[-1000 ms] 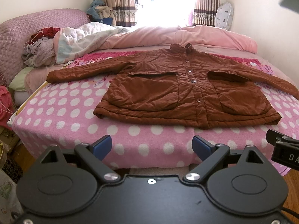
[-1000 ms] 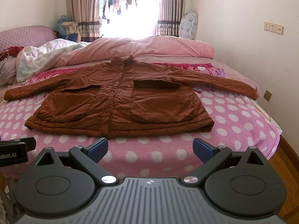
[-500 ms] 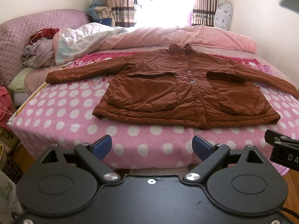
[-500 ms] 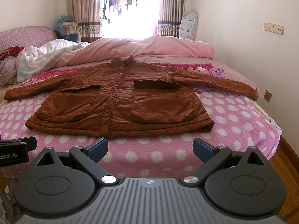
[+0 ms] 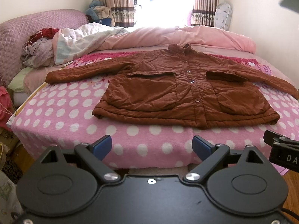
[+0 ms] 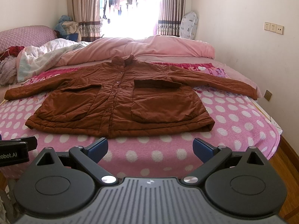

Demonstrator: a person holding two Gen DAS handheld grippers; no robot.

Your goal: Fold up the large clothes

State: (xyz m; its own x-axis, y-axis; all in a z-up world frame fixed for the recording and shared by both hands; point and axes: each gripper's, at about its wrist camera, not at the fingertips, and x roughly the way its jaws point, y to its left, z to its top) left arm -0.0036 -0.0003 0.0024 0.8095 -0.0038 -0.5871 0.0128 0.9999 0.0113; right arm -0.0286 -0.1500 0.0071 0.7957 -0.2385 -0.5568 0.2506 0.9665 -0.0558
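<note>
- Brown and puffy, the coat (image 5: 186,93) lies flat on the bed (image 5: 61,112), front side up, with its buttons done up down the middle.
- Its bottom hem runs along near the foot edge of the bed, and its collar (image 6: 124,59) points to the far edge by the window (image 6: 129,9).
- Both sleeves are stretched out wide. One sleeve (image 5: 84,73) reaches toward the left edge of the bed, and the other sleeve (image 6: 220,83) reaches toward the right edge.
- Two big pockets sit on the front, one on each side of the buttons.
- Under the coat is a pink blanket with white dots (image 6: 233,112).
- A pale pink quilt (image 6: 158,46) is bunched up along the far edge of the bed, behind the collar.
- A heap of clothes (image 5: 40,48) sits at the far left corner, by the purple headboard (image 5: 28,28).
- The left gripper (image 5: 152,145) hangs in the air at the foot edge of the bed. Its blue fingers are wide apart and hold nothing.
- The right gripper (image 6: 150,145) hangs at the foot edge too, just beside the left one. Its blue fingers are also wide apart and hold nothing.
- Neither gripper touches the coat.
</note>
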